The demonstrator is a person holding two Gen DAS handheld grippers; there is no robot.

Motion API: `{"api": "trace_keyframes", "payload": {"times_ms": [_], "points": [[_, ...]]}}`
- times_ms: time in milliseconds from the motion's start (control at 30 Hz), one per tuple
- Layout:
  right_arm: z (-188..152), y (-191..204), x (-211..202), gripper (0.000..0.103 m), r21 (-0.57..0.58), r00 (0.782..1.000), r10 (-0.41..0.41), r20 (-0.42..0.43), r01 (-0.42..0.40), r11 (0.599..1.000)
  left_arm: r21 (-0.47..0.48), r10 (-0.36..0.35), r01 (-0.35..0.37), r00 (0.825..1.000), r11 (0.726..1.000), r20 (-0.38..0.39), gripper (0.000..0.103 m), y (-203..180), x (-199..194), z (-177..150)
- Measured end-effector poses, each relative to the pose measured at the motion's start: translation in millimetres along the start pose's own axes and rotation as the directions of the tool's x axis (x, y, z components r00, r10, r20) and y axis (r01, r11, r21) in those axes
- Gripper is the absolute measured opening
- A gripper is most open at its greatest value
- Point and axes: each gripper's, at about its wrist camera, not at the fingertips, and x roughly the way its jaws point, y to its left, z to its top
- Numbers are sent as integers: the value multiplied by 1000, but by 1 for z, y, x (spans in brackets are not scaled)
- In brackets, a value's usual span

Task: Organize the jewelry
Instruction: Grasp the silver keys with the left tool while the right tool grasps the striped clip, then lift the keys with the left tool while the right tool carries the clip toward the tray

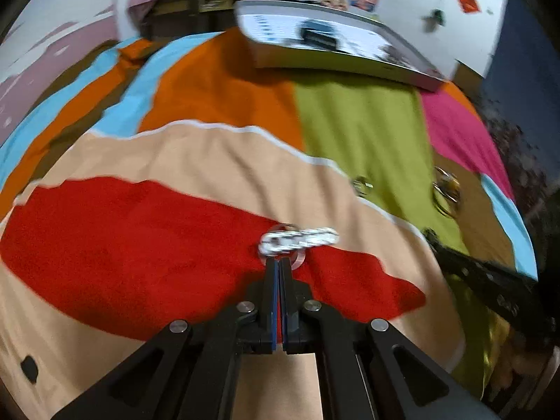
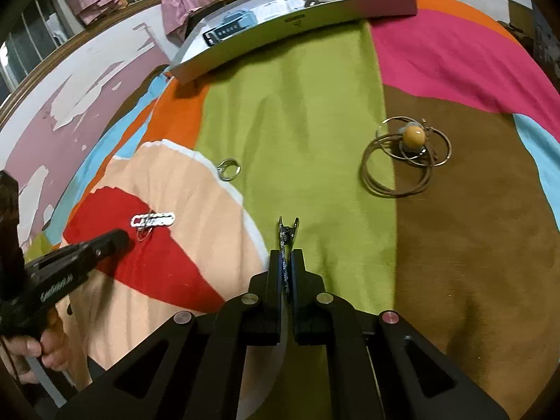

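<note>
Patchwork cloth point(image 2: 315, 122); right gripper point(image 2: 287, 255) pinches thin clip point(image 2: 287, 234).

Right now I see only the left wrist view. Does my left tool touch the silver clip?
Observer: It seems not. The right view shows a small gap between the left tool and the silver clip.
Operator: What does the right tool hold?
Observer: The right tool is shut on a dark clip.
Operator: The hoops are blurred for me. What lies on them?
Observer: A yellow bead lies on the hoops.
</note>
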Motion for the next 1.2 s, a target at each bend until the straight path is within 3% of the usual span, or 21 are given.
{"api": "trace_keyframes", "payload": {"times_ms": [133,233,300,400,433,467,633,700,833,1033,1200], "points": [[-1,-1,0,5,-7,1000,13,-3,-13,1000,-79,-13,10,999,997,-37,2,13,8,2],[-5,-4,-1,5,-8,1000,15,-3,-15,1000,-58,-27,24,999,998,-46,3,9,16,3],[-6,-4,1,5,-6,1000,18,-6,-18,1000,-32,-37,36,998,999,-46,10,5,19,4],[-7,-5,2,5,-3,1000,20,-11,-20,1000,-1,-66,66,998,998,-26,44,-1,19,2],[-8,-5,2,5,-3,1000,20,-11,-20,1000,13,-66,66,998,998,-10,63,-3,17,2],[-9,-5,2,5,-3,1000,20,-12,-20,1000,34,-56,56,998,998,12,72,-6,15,1],[-9,-3,3,5,-12,1000,11,-15,-11,1000,108,-7,6,1000,994,15,70,-10,28,4],[-8,-3,4,5,-12,1000,12,-15,-12,1000,118,-10,8,1000,993,18,61,-8,31,6],[-8,-2,5,5,-10,1000,14,-18,-15,1000,80,-76,76,997,994,-5,30,2,30,8],[-9,-2,5,5,-12,1000,18,-22,-18,1000,131,-85,92,995,987,-59,29,-8,27,3],[-8,-2,3,5,-12,999,29,-19,-29,999,111,-134,145,986,983,-97,29,-17,12,-2]]}}
